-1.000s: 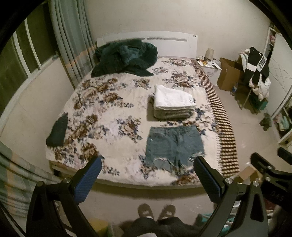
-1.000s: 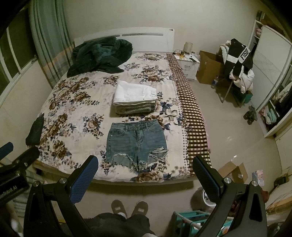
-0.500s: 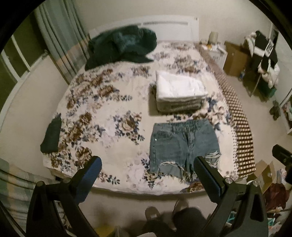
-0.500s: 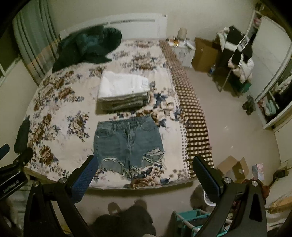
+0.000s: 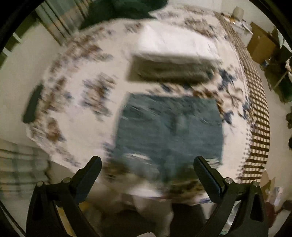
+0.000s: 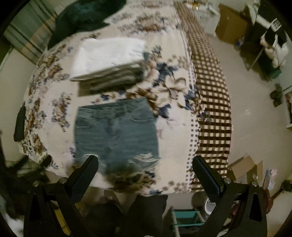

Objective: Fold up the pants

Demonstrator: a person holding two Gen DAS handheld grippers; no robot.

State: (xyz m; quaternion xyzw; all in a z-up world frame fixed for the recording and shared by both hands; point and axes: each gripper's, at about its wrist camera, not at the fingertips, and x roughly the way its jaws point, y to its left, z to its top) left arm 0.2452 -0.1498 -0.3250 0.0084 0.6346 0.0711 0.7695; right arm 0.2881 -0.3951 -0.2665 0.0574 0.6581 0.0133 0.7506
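Both tongs are released, jaws spread wide and holding nothing. The left tongs (image 5: 147, 168) hang above the near edge of the bed (image 5: 76, 54), and the right tongs (image 6: 145, 167) do the same a little further right.

Just ahead of both, lying flat between the spread fingers in each view, is one pair of denim shorts (image 6: 116, 131), waistband away from the tongs and frayed leg hems nearest them. The left view is badly blurred, but the shorts (image 5: 169, 129) show as a blue patch straight ahead.

The denim looks thick and fairly stiff for cloth: it should hold a crease and slip little, though it will still sag if lifted by one corner. The torn, fringed hems look weak and likely to pull; I would pinch the firm side seams or the waistband corners, one per tongs, and fold one half across onto the other.

Beyond the shorts lies one stack of folded clothes (image 6: 109, 62), white on top. Further off lies one dark green heap (image 6: 87, 16), and to the far left one small dark item (image 6: 20, 125) at the bed's edge.
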